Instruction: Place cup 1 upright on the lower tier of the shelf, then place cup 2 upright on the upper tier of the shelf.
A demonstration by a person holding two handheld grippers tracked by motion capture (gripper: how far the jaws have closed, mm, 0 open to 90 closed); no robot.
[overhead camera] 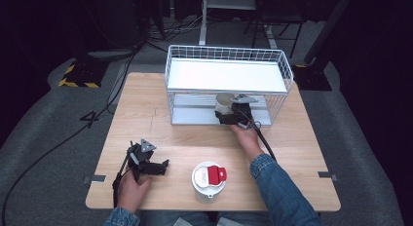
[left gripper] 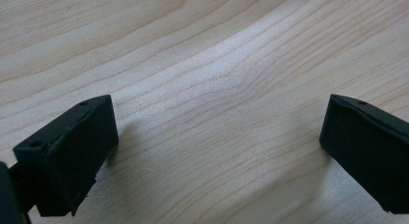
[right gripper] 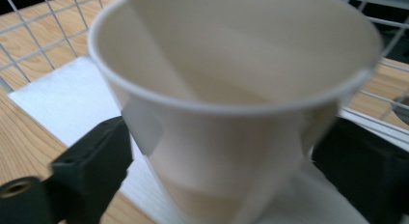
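A white paper cup (overhead camera: pixel 224 104) stands upright on the lower white sheet (right gripper: pixel 72 98) of a wire rack (overhead camera: pixel 229 53) at the back of the table. In the right gripper view the cup (right gripper: pixel 231 89) is close up, and its wall shows creases on both sides. My right gripper (overhead camera: pixel 226 113) reaches into the rack's front. Its black jaws sit on either side of the cup, a hair off the wall, so the gripper (right gripper: pixel 222 147) is open. My left gripper (overhead camera: pixel 163 166) rests at the table's front left, open (left gripper: pixel 217 132) over bare wood.
A white lidded container with a red tab (overhead camera: pixel 208 179) stands near the front edge between the two forearms. The rack's upper white shelf (overhead camera: pixel 224 75) hangs over the cup. Wire mesh (right gripper: pixel 29 35) closes the rack's sides and back.
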